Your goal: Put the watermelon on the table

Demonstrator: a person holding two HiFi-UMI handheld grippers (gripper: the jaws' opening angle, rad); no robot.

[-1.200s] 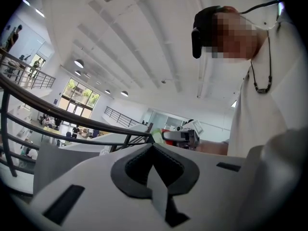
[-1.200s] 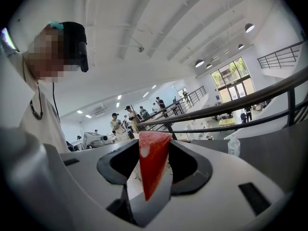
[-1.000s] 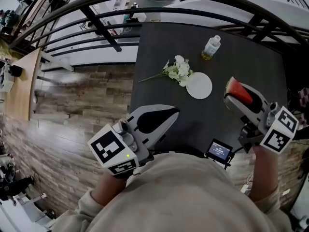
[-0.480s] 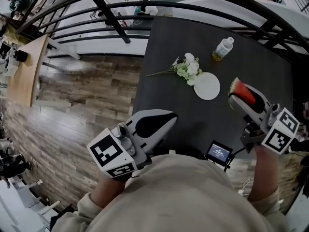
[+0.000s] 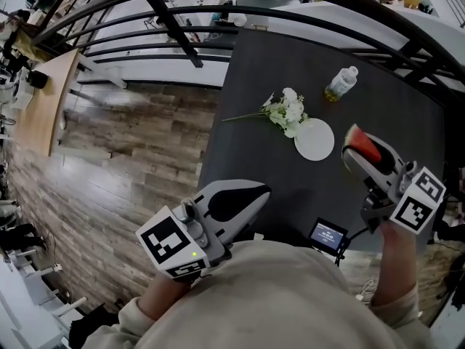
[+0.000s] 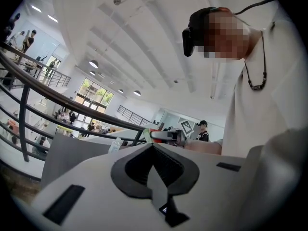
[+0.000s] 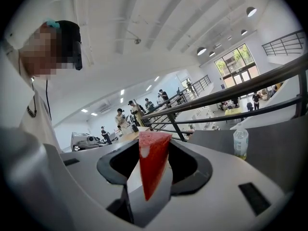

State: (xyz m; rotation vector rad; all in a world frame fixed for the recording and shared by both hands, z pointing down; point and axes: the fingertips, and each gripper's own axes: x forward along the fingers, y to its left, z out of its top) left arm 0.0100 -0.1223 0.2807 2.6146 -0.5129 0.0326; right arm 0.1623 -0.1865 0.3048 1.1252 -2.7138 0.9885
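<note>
The watermelon [image 5: 361, 144] slice is pinched between the jaws of my right gripper [image 5: 354, 150], over the right side of the dark table [image 5: 269, 158]. A plate [image 5: 314, 139], flowers [image 5: 287, 111] and a bottle [image 5: 341, 83] lie nearby. My left gripper [image 5: 261, 190] has its jaws together, empty, by the table's near left corner.

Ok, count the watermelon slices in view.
1. The watermelon slice is clamped in the right tongs, over the right side of the dark table. None lies on the table itself.
</note>
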